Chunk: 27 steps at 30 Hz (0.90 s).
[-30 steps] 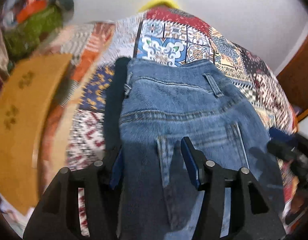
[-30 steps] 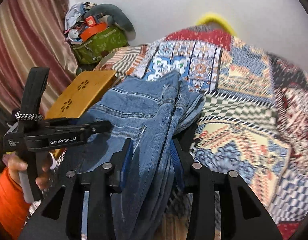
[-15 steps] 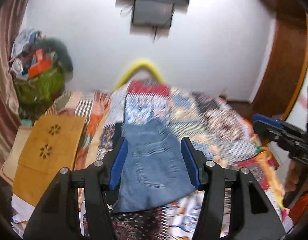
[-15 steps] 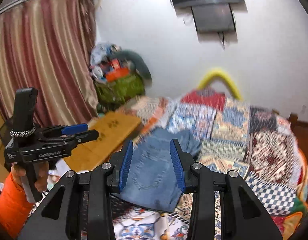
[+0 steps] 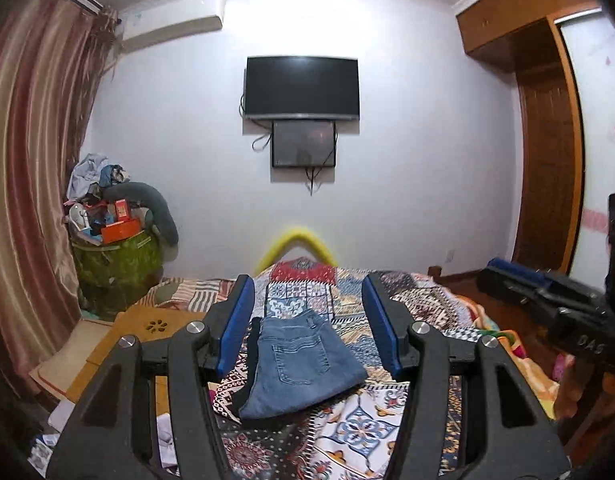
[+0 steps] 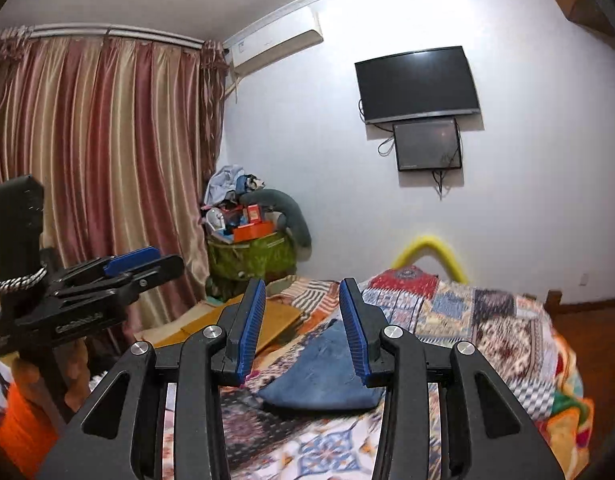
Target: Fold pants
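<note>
- The jeans (image 5: 299, 364) are lying folded in a compact stack on the quilt (image 5: 419, 308), left of middle, apparently done and left to rest.
- The left gripper (image 5: 307, 320) is opening, fingers apart, gripping nothing, well clear of the denim.
- The right gripper (image 6: 301, 324) is hanging empty, fingers parted.
- Writing on the gripper bodies is too blurred to read.

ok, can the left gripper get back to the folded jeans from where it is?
Probably yes. The left gripper is raised off the bed, its jaws opening with nothing between them. The folded jeans lie flat ahead with nothing on top. The right gripper sits off to the side, clear of that line.
</note>
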Tool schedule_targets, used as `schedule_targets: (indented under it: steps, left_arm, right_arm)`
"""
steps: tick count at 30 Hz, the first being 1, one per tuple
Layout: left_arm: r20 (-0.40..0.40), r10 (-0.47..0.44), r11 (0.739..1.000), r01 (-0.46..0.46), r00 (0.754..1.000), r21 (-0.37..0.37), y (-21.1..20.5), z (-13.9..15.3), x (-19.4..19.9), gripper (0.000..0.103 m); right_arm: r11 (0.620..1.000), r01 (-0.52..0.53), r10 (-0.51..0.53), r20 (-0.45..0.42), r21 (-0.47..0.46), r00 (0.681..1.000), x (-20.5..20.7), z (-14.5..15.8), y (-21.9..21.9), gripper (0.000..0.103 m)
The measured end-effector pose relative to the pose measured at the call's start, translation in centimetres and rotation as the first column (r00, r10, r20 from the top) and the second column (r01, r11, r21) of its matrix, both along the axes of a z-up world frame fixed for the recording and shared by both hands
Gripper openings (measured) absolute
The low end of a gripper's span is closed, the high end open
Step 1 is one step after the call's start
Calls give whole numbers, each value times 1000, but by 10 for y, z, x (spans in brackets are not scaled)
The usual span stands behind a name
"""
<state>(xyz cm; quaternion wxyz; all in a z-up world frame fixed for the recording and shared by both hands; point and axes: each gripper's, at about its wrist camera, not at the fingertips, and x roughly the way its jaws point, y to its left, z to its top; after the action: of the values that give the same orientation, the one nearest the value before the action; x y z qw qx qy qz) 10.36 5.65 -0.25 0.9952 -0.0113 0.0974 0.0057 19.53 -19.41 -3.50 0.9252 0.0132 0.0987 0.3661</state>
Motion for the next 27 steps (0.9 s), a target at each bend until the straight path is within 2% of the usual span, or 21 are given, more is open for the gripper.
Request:
schedule_targets:
  steps: [2,4,6,7,8,12,15,27]
  left_arm:
    - [17,2,1000,-2,1000,-12,0,-1,-12,71]
    - [27,1,1000,0,1000,-15,0,-3,-22,73]
    - [31,3,1000,-2,1000,-21,2,-6,-27,84]
    - [38,6,1000,-5,999,-28,3,-7,-29,94]
    - [53,10,999,-8,999,-40,4,-8,-34,98]
    - [62,10,999,-7,998,-45,5,-11,-42,102]
    - [60,13,999,-10,998,-43,5,-15,-44,102]
    - [34,16,999,-15,999,-49,4,-24,-40,103]
  right_arm:
    - [1000,9,-9,-9,16,1000,-6,-1,-1,40]
    - [999,33,-33,10,10,999,-15,-1,-2,60]
    - [997,71,-71,37,3,997,-21,-1,-1,70]
    - [996,84,-84,40,0,996,-22,0,0,77]
    - [996,90,-90,39,-3,995,-22,1,0,81]
    - [993,117,-116,55,-7,992,-19,4,3,101]
    - [990,141,-139,72,-13,988,-19,5,5,103]
    - [990,143,-142,25,-13,989,-22,-7,-4,103]
